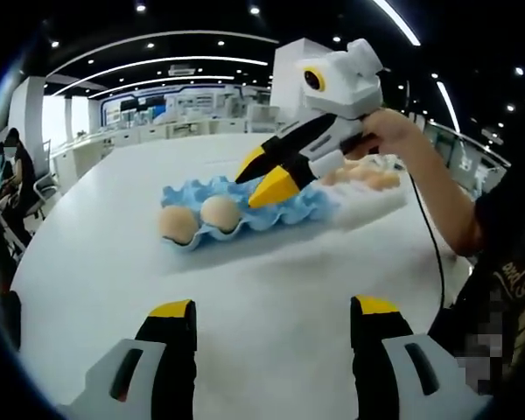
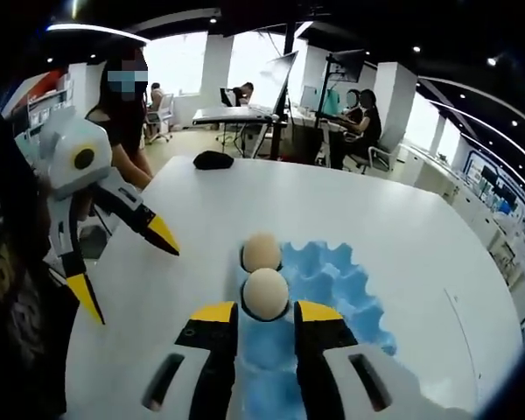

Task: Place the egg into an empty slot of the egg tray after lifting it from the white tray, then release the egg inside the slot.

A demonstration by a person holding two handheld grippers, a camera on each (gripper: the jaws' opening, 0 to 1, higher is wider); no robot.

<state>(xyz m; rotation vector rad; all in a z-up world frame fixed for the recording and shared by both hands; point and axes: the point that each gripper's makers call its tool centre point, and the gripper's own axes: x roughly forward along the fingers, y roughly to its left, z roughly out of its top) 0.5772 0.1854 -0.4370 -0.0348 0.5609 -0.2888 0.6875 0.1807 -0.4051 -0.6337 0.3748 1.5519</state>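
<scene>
The blue egg tray [image 1: 280,214] lies on the white table with two eggs at its left end, one at the corner [image 1: 178,224] and one beside it [image 1: 220,212]. My right gripper [image 1: 261,178] hovers over the tray, jaws apart, nothing between them. In the right gripper view its own tips [image 2: 266,312] frame the nearer egg [image 2: 265,293], which sits in a slot of the egg tray [image 2: 341,289]; the second egg [image 2: 262,252] lies just beyond. The white tray [image 1: 381,203] behind holds more eggs [image 1: 374,178]. My left gripper [image 1: 273,306] is wide open over bare table, also seen at left [image 2: 127,267].
A person's hand [image 1: 394,131] holds the right gripper, with a cable trailing down. A black object [image 2: 213,159] lies at the far table edge. People sit at desks [image 2: 245,114] beyond. The round white table [image 2: 402,227] has bare room around the tray.
</scene>
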